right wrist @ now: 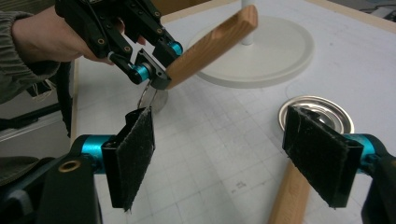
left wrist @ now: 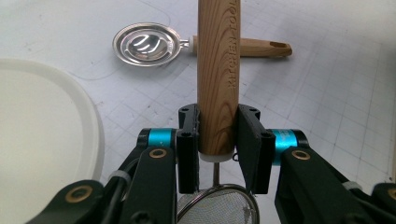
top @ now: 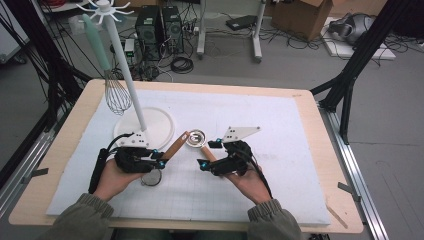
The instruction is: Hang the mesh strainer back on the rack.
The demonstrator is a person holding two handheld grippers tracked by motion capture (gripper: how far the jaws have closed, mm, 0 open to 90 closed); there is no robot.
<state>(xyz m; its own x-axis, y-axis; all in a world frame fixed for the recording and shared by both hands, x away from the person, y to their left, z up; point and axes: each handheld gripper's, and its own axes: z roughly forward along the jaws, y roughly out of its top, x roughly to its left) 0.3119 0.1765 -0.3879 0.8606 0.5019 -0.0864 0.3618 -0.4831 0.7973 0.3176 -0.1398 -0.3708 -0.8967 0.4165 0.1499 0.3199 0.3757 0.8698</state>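
Left gripper view shows the strainer [left wrist: 217, 203] with its wooden handle clamped tight between the left gripper [left wrist: 218, 140] jaws, mesh bowl low by the camera, handle pointing away over the white mat [left wrist: 327, 116]. High view adds both hands side by side near the front of the table [top: 65, 145], left hand [top: 112, 177] palm up, strainer just beside the round stand base [top: 160, 125]. Right gripper view shows the right gripper [right wrist: 233, 154] jaws wide apart holding nothing, over the egg separator [right wrist: 322, 112] lying flat on the mat
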